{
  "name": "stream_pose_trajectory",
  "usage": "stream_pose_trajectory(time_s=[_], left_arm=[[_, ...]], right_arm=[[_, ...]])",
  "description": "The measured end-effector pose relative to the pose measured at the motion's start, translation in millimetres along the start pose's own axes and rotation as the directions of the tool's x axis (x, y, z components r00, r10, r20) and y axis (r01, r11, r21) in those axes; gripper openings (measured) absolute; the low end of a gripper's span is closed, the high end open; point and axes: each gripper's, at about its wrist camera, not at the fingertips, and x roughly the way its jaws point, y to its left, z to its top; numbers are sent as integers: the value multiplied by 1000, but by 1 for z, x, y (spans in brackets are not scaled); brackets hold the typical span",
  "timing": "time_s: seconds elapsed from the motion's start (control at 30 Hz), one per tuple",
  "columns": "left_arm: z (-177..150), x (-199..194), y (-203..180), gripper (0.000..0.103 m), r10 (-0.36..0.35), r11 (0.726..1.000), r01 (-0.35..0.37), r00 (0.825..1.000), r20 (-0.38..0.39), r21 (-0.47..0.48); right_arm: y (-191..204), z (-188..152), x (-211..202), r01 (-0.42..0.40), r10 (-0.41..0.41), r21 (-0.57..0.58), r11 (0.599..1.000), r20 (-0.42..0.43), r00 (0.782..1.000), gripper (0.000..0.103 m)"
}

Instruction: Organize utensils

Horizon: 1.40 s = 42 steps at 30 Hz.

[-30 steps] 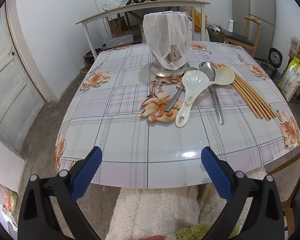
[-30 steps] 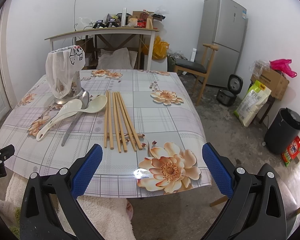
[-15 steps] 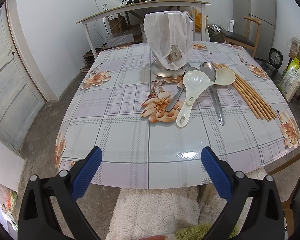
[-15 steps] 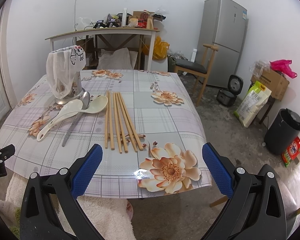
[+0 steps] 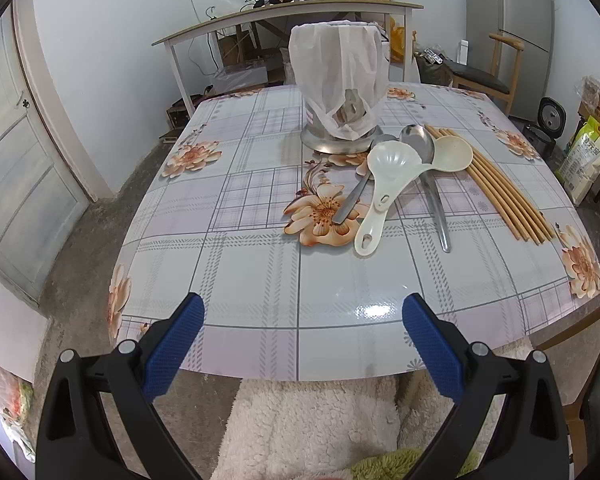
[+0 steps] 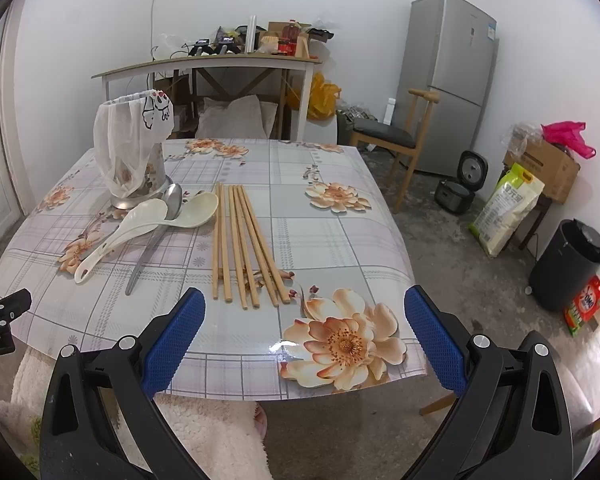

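1. The utensils lie loose on the table (image 5: 260, 280), at its middle and right part: a white plastic ladle (image 5: 384, 184) with a scalloped bowl, a cream plastic spoon (image 5: 452, 154), a long steel spoon (image 5: 428, 172) crossing under them, and another steel handle (image 5: 352, 204) beneath the ladle.
2. Just to their right, a row of plain wooden chopsticks (image 6: 242, 240) lies roughly parallel, ends slightly fanned.
3. Behind the spoons stands a metal holder (image 5: 340, 96) on a flared steel base, draped in a thin white plastic bag; the spoon bowls touch or almost touch its base.
4. The tablecloth is glossy, checked, printed with orange flowers.
5. The left gripper (image 5: 300, 320) hangs over the near table edge, its blue ribbed pads spread wide, nothing between them.
6. The right gripper (image 6: 304, 312) is likewise wide and empty, over the near right corner, short of the chopstick ends.
7. Beyond: a cluttered side table (image 6: 220, 64), wooden chair (image 6: 396, 136), grey fridge (image 6: 448, 72).
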Motion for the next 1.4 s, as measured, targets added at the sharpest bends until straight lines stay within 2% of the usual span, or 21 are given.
stream_pose_trajectory(time_s=[0.13,0.33,0.63,0.87,1.0,1.07,1.1,1.17,1.3,1.4], left_arm=[[-11,4,5,97,-7,1000,7,1000,-8,2],[0,17,5,97,-22,1000,22,999,-33,0],[13,35,17,97,25,1000,-25,999,-34,-6],[32,50,36,97,37,999,-37,999,6,-14],[44,57,42,97,-51,998,52,998,23,-18],[51,58,45,97,-140,989,142,989,49,-36],[52,58,46,97,-161,986,163,985,57,-40],[58,59,45,97,-216,975,220,973,77,-43],[71,66,42,97,-319,945,322,946,53,-62],[78,70,39,97,-411,907,415,909,63,-73]], right_arm=[[3,1,2,-1,1,0,1000,-3,1000,95],[15,9,11,-35,35,-6,999,-8,999,95],[48,22,25,-171,171,-11,985,-23,985,95],[71,36,41,-153,152,-43,987,-11,988,95],[84,42,43,-172,174,-81,982,20,984,95],[87,44,44,-188,193,-100,977,35,981,95],[89,44,46,-191,196,-108,976,37,980,95],[89,43,51,-195,200,-123,973,29,979,95],[86,39,59,-234,237,-126,964,9,971,95],[83,39,65,-268,269,-105,958,-10,963,95]])
